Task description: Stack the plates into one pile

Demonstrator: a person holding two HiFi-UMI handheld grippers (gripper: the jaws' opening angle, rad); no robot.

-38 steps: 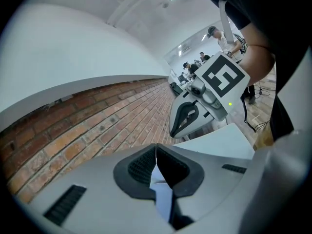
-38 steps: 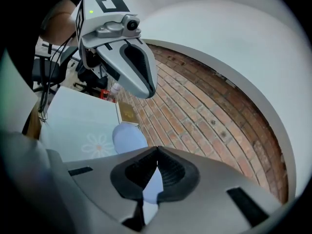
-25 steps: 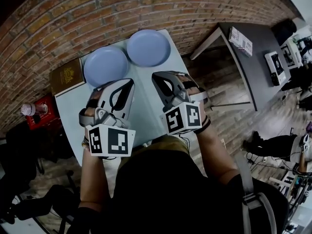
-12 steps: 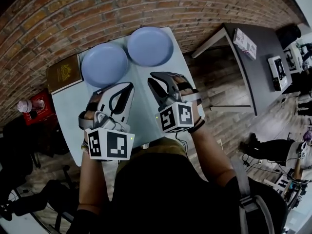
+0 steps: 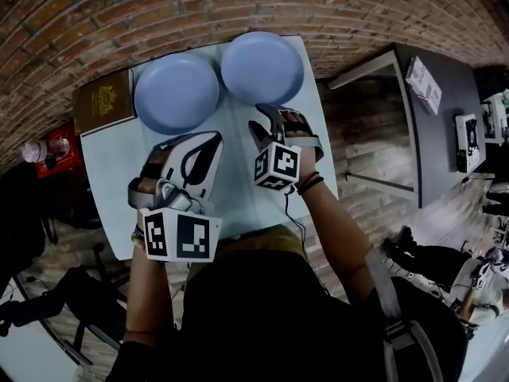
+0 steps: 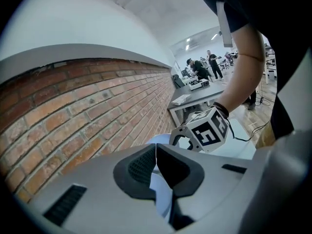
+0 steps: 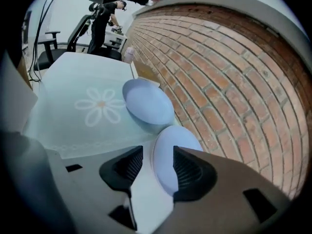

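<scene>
Ahead of both grippers, two pale blue plates lie side by side, unstacked, on a small table (image 5: 111, 181) set against a red brick wall (image 5: 159, 10). My right gripper (image 7: 157, 151) has just opened its jaws and holds nothing; the right plate (image 5: 262, 67) lies just beyond its tips, its near rim framed in the gap with neither pad touching it. My left gripper (image 6: 156, 149) has its jaws pressed together, empty, and the left plate (image 5: 176, 93) sits a little ahead of it. A pale aqua cloth (image 7: 73, 82) covers the tabletop, printed with one white daisy (image 7: 100, 105) that lies ahead and to the left of the right gripper. Left of the left gripper, at the table's far corner, rests a brown book (image 5: 102, 103) with a gold emblem on its cover; I cannot read any lettering on it. Each gripper carries a marker cube (image 5: 277, 165) of black-and-white squares, which spell no words. Off to the right of the right gripper, across a wooden plank floor (image 5: 374, 157), stands a dark desk (image 5: 449, 134) with a white printed box (image 5: 423, 83) on it, its print too small to read. Beyond the left gripper's tips the room runs on to benches where people (image 6: 204, 65) stand at work.
</scene>
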